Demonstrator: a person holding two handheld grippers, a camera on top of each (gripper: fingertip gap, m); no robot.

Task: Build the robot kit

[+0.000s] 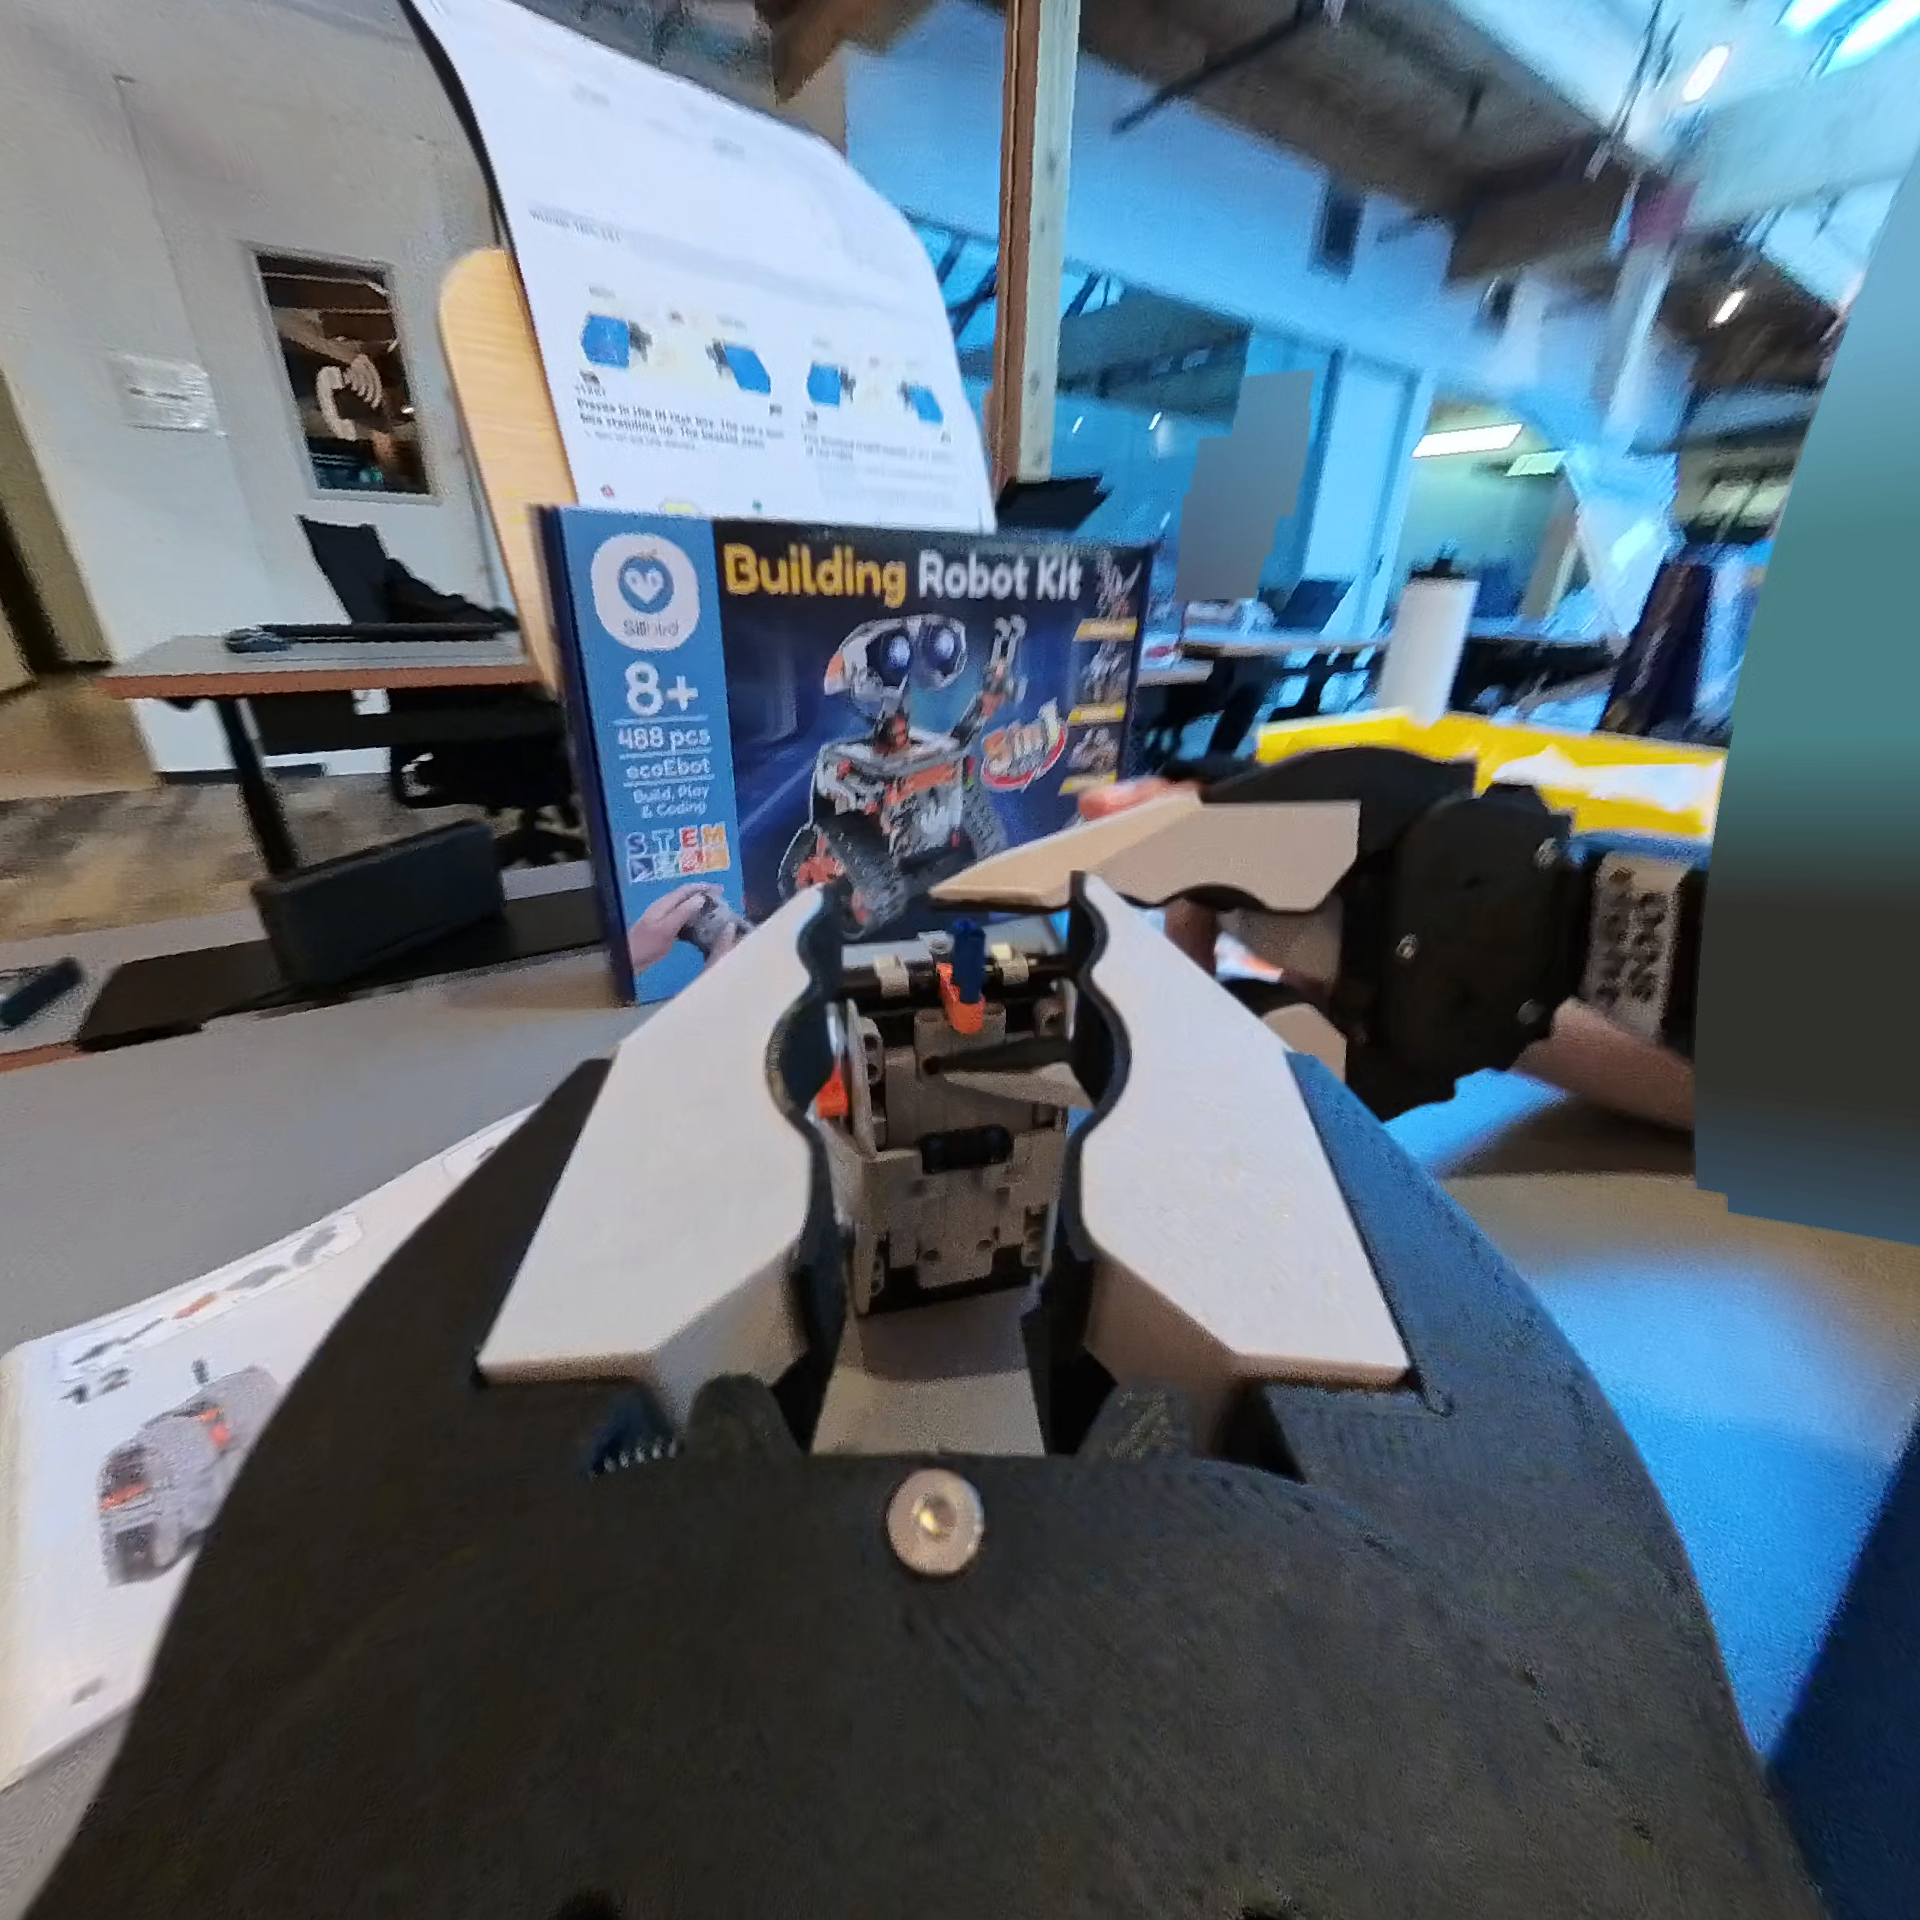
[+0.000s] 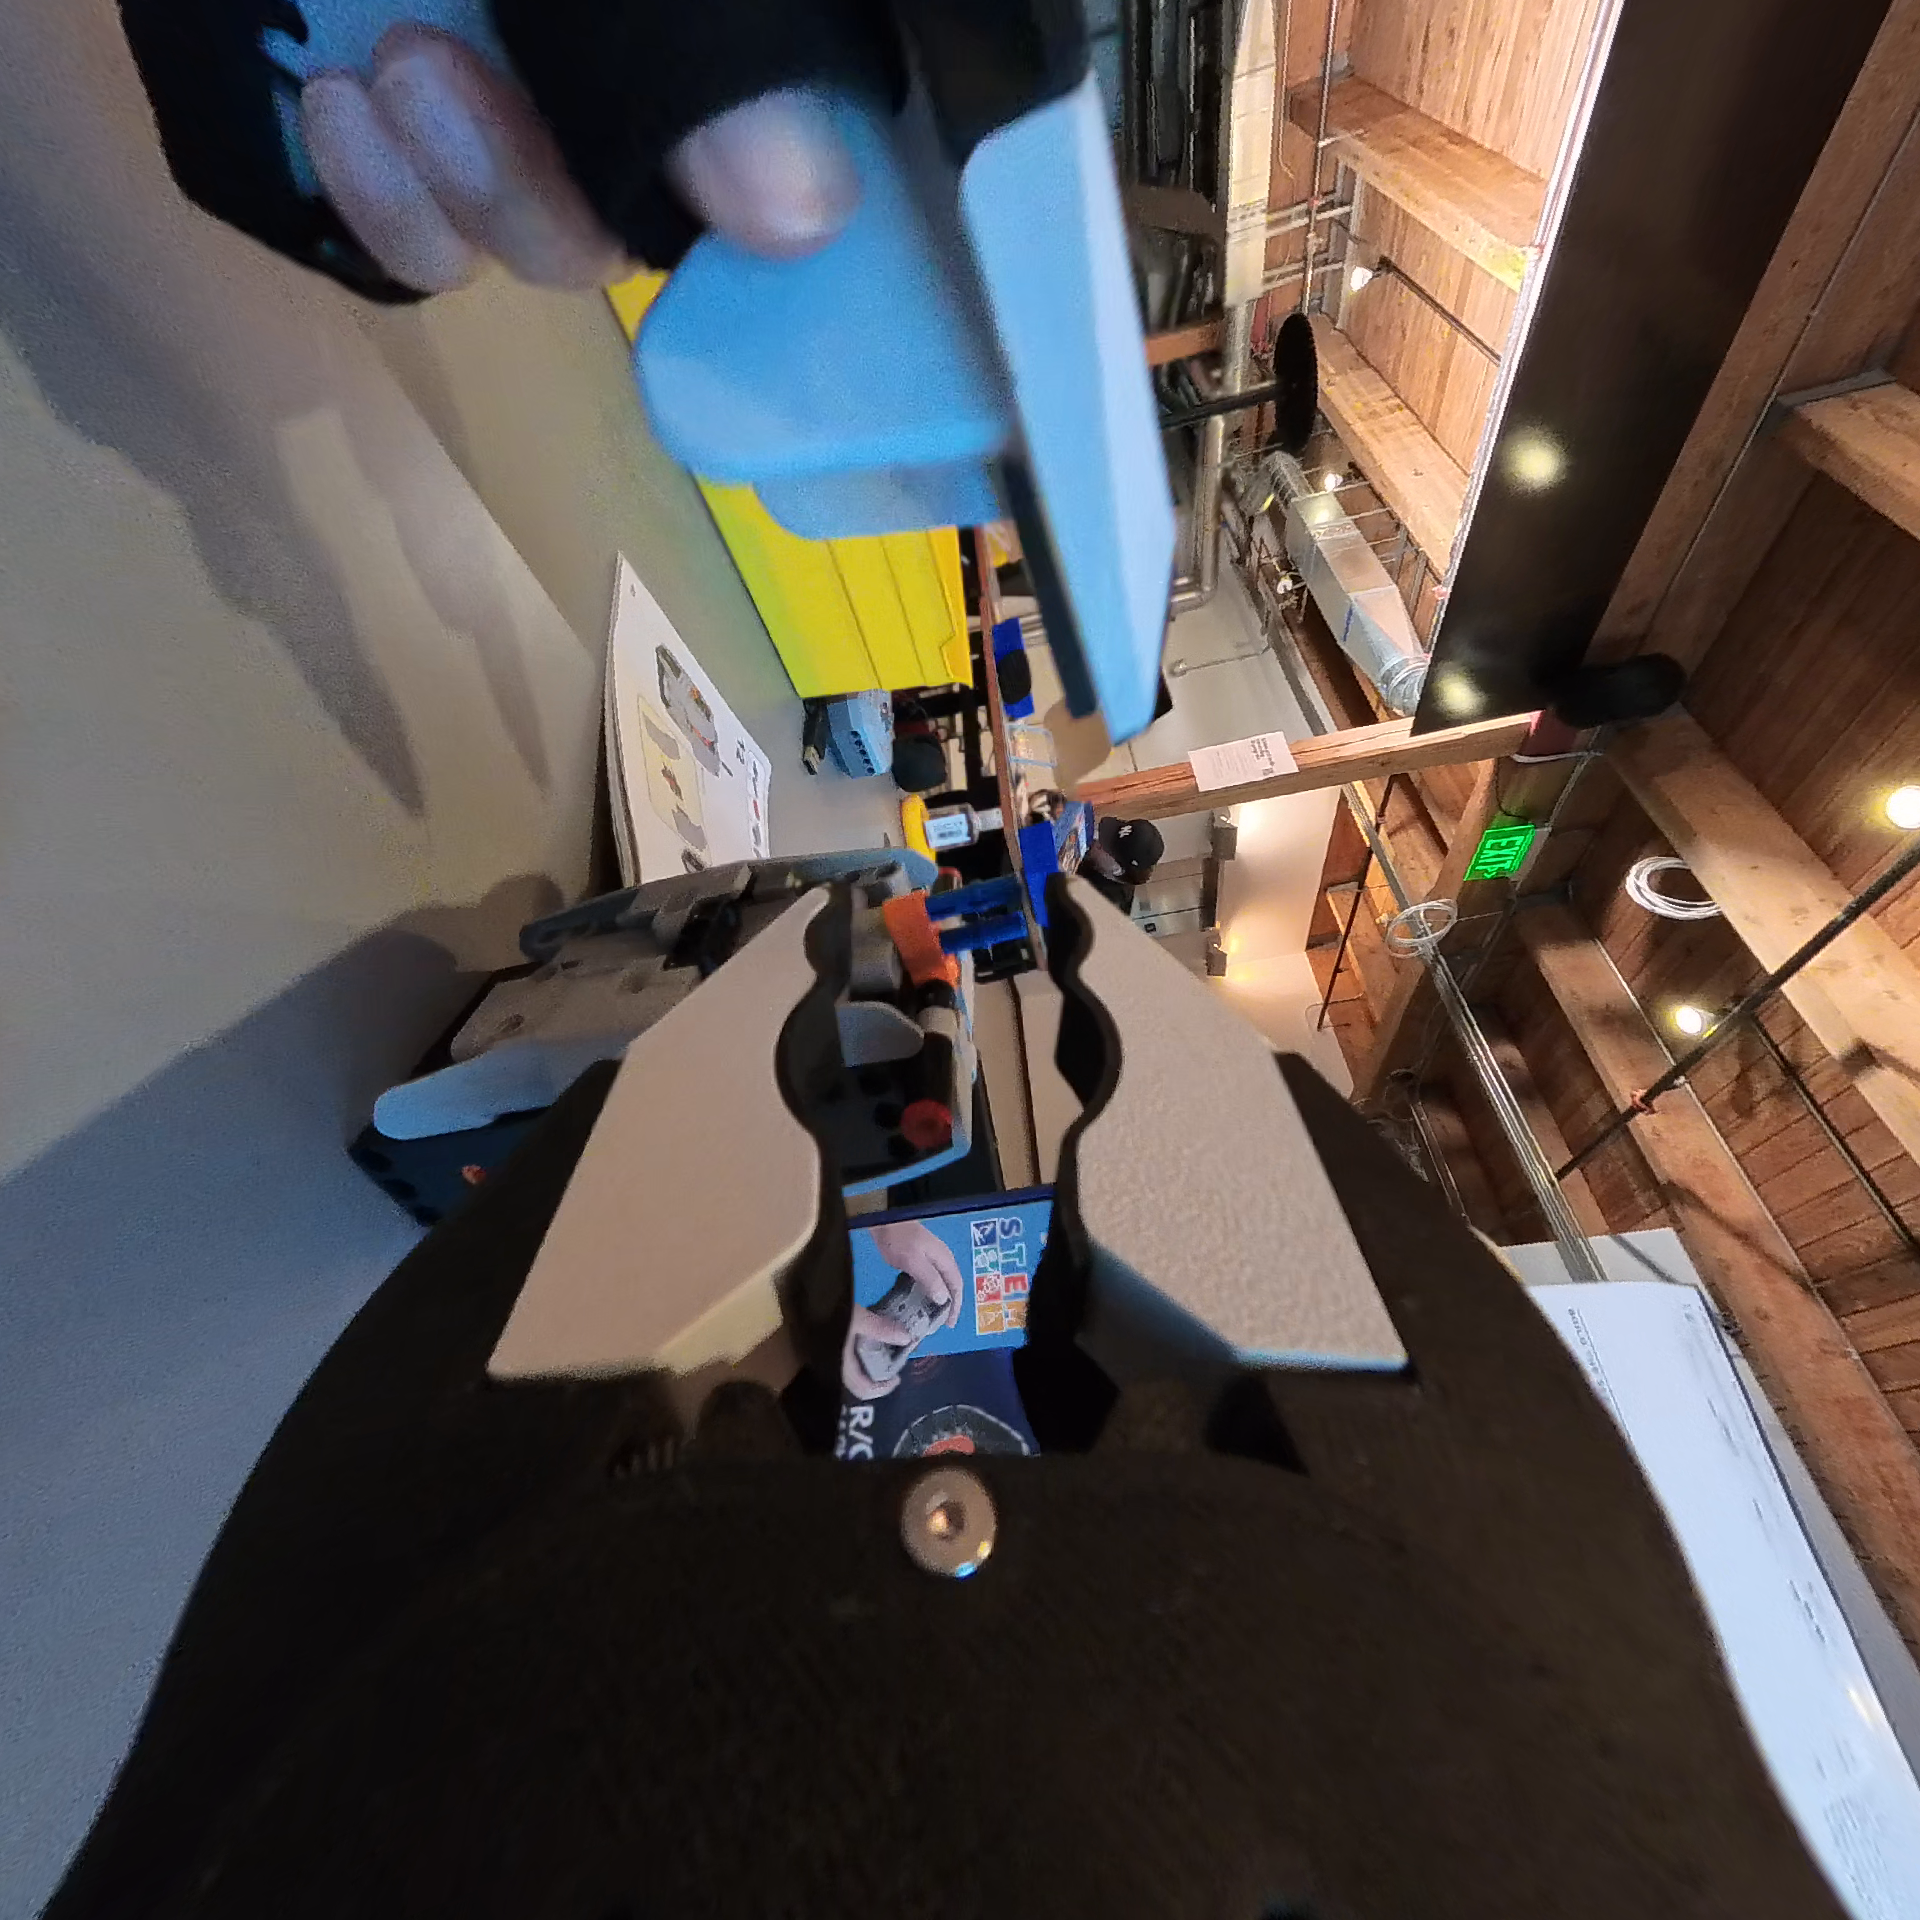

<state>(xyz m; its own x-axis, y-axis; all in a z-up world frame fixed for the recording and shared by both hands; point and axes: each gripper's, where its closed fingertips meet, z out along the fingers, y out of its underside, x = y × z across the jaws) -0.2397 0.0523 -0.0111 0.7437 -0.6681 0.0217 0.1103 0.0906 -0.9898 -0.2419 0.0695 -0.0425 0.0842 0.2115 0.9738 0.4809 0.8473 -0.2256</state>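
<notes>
My left gripper (image 1: 945, 914) is shut on a small grey brick-built assembly (image 1: 951, 1195) and holds it upright between its fingers above the grey table (image 1: 260, 1143). An orange connector (image 1: 961, 997) with a blue pin (image 1: 966, 935) stands on top of the assembly. My right gripper (image 1: 945, 987) comes in from the right, rolled on its side. One finger lies over the blue pin and the other against the assembly's front. In the right wrist view the right gripper (image 2: 940, 904) brackets the orange connector (image 2: 914, 940) and the blue pin (image 2: 982, 899). Both fingers seem to touch.
A blue robot kit box (image 1: 862, 727) stands on the table just behind the assembly, with a curled printed sheet (image 1: 727, 312) above it. An open instruction booklet (image 1: 135, 1507) lies at the near left. A yellow bin (image 1: 1507, 758) is at the right. The hand on the left gripper (image 2: 468, 177) shows blurred. Less than 4 cm separates the two grippers' tips.
</notes>
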